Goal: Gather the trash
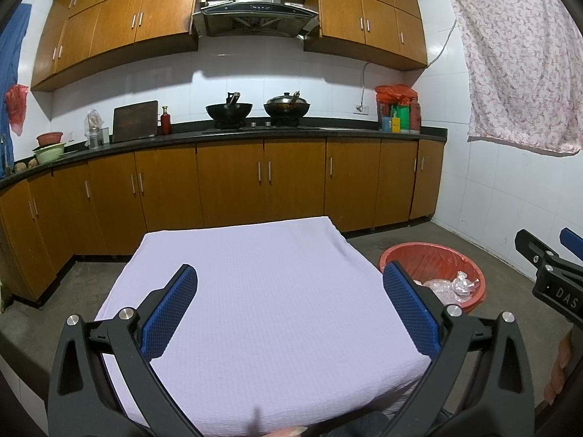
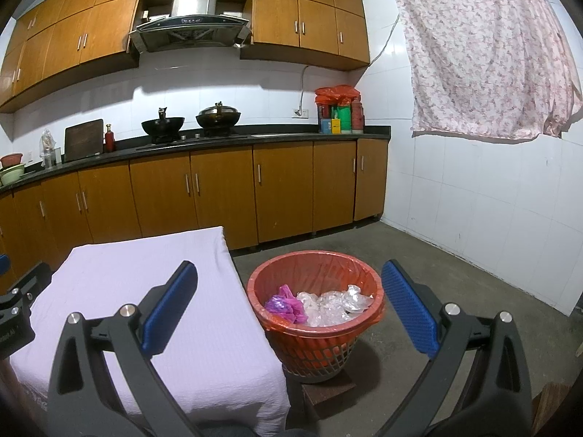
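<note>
While your left gripper (image 1: 289, 304) hangs over the cloth-covered table (image 1: 255, 291), its jaws stand wide apart and hold nothing; the red bin (image 1: 470, 258) sits on the floor just beside the table's right edge.

From your right gripper (image 2: 289, 304), also spread wide and empty, you look down on the bin (image 2: 317, 327), where clear plastic scraps (image 2: 335, 304) and a purple bag (image 2: 284, 302) lie inside.

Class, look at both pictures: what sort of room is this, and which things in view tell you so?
Most likely a home kitchen. Two woks sit on a stove under a range hood, and wooden cabinets run above and below a dark counter.
</note>
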The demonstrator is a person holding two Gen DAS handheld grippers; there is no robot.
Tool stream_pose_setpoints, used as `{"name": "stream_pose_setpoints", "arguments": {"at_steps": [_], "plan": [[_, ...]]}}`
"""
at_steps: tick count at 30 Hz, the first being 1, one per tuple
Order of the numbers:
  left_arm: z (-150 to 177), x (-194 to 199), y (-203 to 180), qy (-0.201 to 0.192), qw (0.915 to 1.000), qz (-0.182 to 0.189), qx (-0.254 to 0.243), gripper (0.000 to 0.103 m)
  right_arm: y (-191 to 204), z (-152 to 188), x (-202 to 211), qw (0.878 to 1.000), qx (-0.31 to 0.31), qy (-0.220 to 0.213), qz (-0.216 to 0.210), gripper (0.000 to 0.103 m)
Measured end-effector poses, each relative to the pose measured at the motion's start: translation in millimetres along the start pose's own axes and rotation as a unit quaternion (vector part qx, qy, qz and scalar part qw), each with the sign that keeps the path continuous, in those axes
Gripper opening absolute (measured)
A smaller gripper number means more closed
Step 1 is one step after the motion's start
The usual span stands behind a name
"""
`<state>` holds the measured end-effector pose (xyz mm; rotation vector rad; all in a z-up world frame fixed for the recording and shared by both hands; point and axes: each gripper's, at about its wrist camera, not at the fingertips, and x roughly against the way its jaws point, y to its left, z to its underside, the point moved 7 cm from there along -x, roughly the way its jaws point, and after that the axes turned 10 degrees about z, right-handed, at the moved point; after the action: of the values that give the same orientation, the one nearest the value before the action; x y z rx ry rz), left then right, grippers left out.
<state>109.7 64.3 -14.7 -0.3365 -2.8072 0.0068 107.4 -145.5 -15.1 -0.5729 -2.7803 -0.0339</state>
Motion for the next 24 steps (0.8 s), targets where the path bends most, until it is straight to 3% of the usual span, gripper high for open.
{"name": "stream_pose_setpoints", "arguments": {"at_steps": [24], "plan": [[-0.3, 0.4, -1.3, 0.0, 1.0, -0.001, 0.0, 0.101, 0.2, 1.3, 2.3, 1.0, -0.004, 0.001, 0.002, 0.099]]}}
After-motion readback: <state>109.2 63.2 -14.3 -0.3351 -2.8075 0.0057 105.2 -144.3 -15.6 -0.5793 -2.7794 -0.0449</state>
